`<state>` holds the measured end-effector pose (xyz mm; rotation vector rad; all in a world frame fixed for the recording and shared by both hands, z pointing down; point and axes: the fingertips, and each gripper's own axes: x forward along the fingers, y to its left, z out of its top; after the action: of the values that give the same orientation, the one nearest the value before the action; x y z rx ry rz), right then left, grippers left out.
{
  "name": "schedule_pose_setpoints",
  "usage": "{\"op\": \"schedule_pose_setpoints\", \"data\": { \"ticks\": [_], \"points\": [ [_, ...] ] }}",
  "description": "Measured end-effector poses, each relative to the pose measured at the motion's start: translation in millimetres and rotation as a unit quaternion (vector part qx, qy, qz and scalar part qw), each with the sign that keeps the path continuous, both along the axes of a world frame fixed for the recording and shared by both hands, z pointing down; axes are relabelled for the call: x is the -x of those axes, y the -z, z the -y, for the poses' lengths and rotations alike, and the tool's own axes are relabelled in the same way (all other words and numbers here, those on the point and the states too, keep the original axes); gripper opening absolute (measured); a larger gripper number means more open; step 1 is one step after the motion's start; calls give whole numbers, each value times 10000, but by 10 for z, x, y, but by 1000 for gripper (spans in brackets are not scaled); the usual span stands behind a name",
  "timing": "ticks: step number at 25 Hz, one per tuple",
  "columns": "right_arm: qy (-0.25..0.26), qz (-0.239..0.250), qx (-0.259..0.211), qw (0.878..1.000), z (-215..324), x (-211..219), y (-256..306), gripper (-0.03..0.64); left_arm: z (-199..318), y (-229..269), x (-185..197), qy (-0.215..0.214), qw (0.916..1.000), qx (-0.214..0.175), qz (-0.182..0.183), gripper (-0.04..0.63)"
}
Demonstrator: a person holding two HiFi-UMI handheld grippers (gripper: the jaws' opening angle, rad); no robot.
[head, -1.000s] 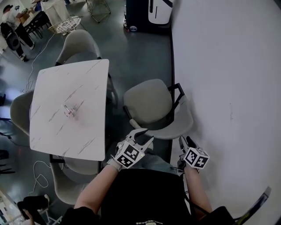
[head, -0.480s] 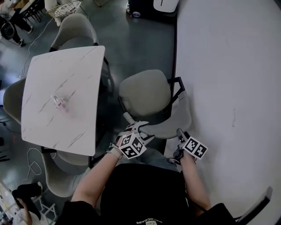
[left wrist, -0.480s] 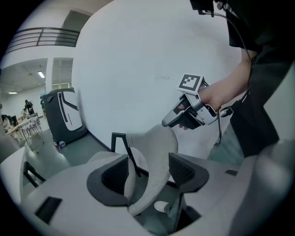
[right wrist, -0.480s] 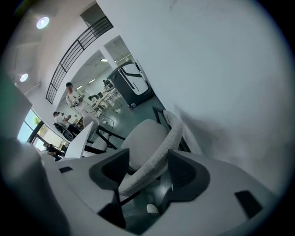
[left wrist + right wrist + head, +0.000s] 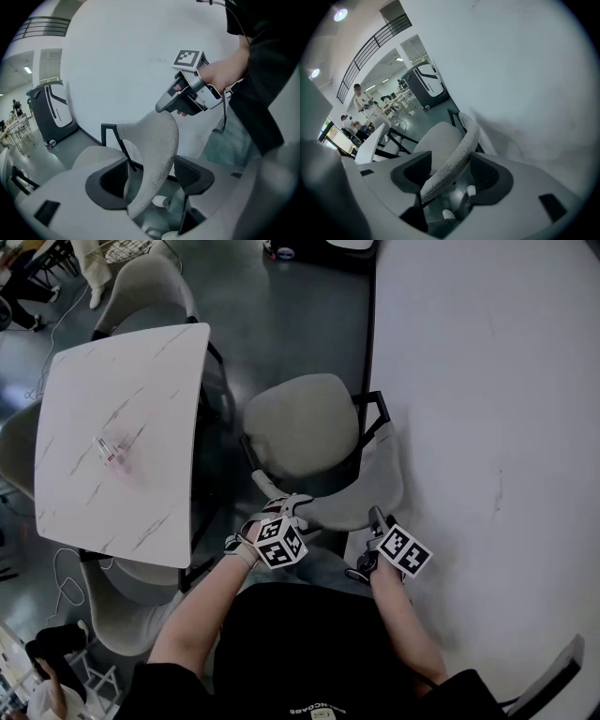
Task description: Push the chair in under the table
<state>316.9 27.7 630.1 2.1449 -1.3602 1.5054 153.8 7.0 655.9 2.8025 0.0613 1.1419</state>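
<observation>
Left gripper view: left gripper [image 5: 150, 177] fingers, just opened wide, straddle the chair backrest [image 5: 160, 140] without clamping. Right gripper [image 5: 449, 174] fingers: same.

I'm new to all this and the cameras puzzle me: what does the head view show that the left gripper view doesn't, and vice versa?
Head view only: the table with a small item on it, and other chairs around it. Left gripper view only: how the backrest stands between the open jaws of the left tongs, which have just been opening. Both: the chair, the wall and the right tongs, whose jaws have also just been opening, around the backrest.
</observation>
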Motion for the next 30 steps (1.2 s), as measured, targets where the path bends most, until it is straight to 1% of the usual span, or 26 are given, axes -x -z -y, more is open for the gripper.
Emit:
{"op": "schedule_pose_setpoints", "data": {
  "ticks": [2,5,9,11,12,13,14,15,16,17,18,19,20,21,24,25,26,28,30],
  "points": [
    [-138,-86,81,9998,-60,-53,-35,247,-21,-79,-32,-68,9999,50,64,291],
    [-332,127,145,9993,-123,-106,-144,247,-23,-123,-50,-99,9998,175,19,298],
    [-277,313,101,9991,-10,-102,-266,252,5,-179,-52,39,9979,634,-143,321],
    [-263,386,75,9989,69,-88,-317,252,1,-213,-55,79,9959,888,-151,328],
    [-284,396,96,9988,100,-92,-341,250,-14,-247,-49,48,9951,985,-72,328],
    [-295,366,133,9988,125,-104,-361,250,-52,-314,-28,-67,9948,1014,115,328],
    [-274,302,181,9990,144,-113,-376,250,-123,-419,15,-302,9943,943,407,327],
    [-225,221,243,9992,152,-115,-390,250,-215,-541,69,-598,9926,787,707,327],
    [-172,137,311,9993,148,-109,-406,250,-290,-642,109,-787,9910,635,877,327],
    [-131,51,363,9992,139,-103,-424,250,-312,-697,116,-719,9919,601,856,328],
    [-101,-38,386,9992,133,-102,-440,250,-282,-706,98,-406,9940,737,693,327],
    [-76,-115,386,9992,133,-104,-453,250,-225,-686,74,-9,9942,959,490,327],
    [-56,-158,380,9991,136,-107,-463,250,-178,-662,61,290,9927,1122,340,324],
    [-43,-164,385,9991,137,-108,-469,250,-163,-653,61,396,9922,1145,283,322],
    [23,-166,455,9988,131,-101,-481,250,-209,-705,69,143,9959,801,408,319],
    [50,-187,458,9988,131,-98,-482,250,-200,-723,70,140,9960,765,441,313],
    [71,-205,441,9988,130,-96,-482,250,-177,-734,72,208,9956,794,447,294],
    [110,-224,384,9990,118,-95,-478,250,-127,-744,73,417,9937,962,396,235],
    [184,-247,361,9989,116,-90,-479,250,-107,-744,71,458,9926,1058,374,233]
  ]
}}
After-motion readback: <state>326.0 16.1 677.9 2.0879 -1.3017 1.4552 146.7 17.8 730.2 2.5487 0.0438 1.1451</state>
